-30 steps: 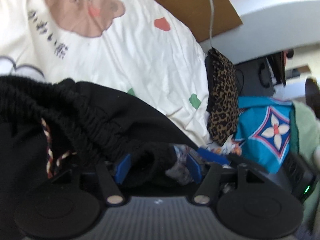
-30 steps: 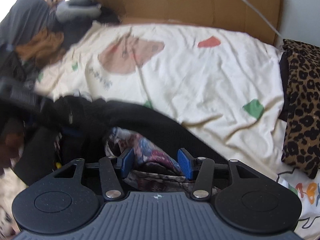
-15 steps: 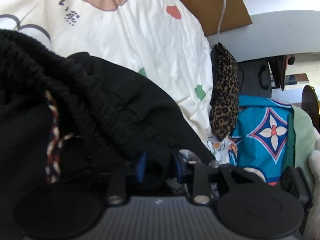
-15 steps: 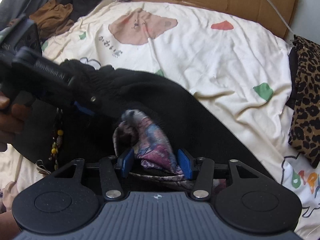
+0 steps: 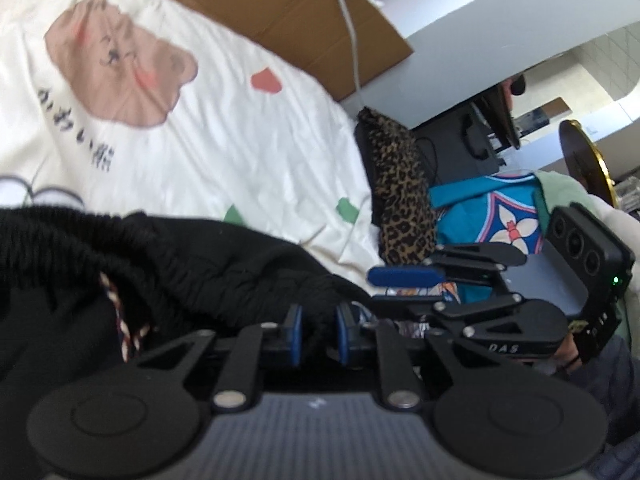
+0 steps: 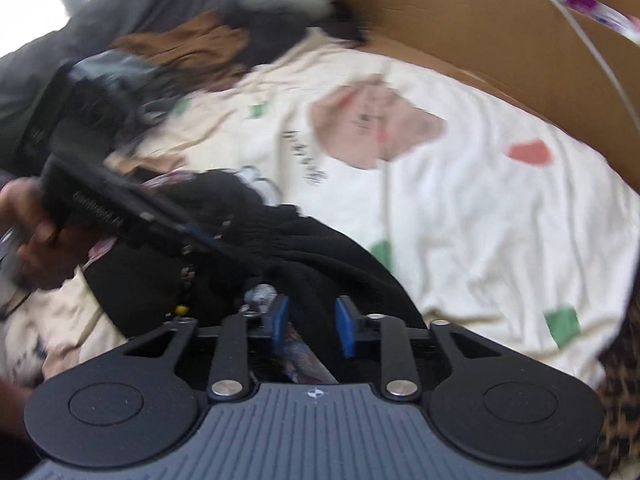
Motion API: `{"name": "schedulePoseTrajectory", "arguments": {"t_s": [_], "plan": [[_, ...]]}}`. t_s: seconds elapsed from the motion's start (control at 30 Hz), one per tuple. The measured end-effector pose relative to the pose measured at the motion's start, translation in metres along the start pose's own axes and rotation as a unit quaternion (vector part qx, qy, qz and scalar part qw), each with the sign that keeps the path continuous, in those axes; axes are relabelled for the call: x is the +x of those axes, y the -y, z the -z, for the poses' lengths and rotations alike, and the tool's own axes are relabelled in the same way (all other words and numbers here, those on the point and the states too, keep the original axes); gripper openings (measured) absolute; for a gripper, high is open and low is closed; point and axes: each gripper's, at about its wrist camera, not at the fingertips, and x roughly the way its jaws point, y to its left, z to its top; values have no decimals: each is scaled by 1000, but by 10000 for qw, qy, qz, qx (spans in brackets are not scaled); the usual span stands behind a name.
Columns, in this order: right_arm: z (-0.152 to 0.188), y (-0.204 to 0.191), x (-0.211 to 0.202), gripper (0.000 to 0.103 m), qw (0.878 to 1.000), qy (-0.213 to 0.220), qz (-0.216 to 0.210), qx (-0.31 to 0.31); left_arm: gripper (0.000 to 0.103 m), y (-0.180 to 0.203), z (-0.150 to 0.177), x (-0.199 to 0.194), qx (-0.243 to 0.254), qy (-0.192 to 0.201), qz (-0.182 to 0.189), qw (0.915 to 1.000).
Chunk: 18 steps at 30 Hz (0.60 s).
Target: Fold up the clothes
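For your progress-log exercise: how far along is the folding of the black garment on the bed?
Done: little; no finished fold shows. In hand: the left claw is shut on the black ribbed-waistband garment, and the right claw grips black fabric beside a floral patterned cloth. Left: laying it flat on the cream bear-print bedsheet and folding it.

The black garment (image 5: pixel 224 264) is a soft knit piece with a gathered, elastic-ribbed waistband and a braided drawstring (image 5: pixel 120 320) in red, white and dark strands hanging from it. It lies bunched and rumpled on the cream bear-print bedspread (image 5: pixel 208 128), one fold of its edge raised. A patterned cloth (image 6: pixel 304 360) in purple and grey tones shows under its near edge.
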Motion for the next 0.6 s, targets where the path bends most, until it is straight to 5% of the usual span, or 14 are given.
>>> {"name": "schedulePoseTrajectory", "arguments": {"t_s": [0.37, 0.6], "plan": [[-5, 1, -5, 27, 9987, -84, -429, -263, 17, 1, -5, -3, 282, -11, 66, 9996], [0, -6, 10, 28, 9972, -320, -268, -616, 17, 6, -7, -3, 339, 42, 244, 9991]]}}
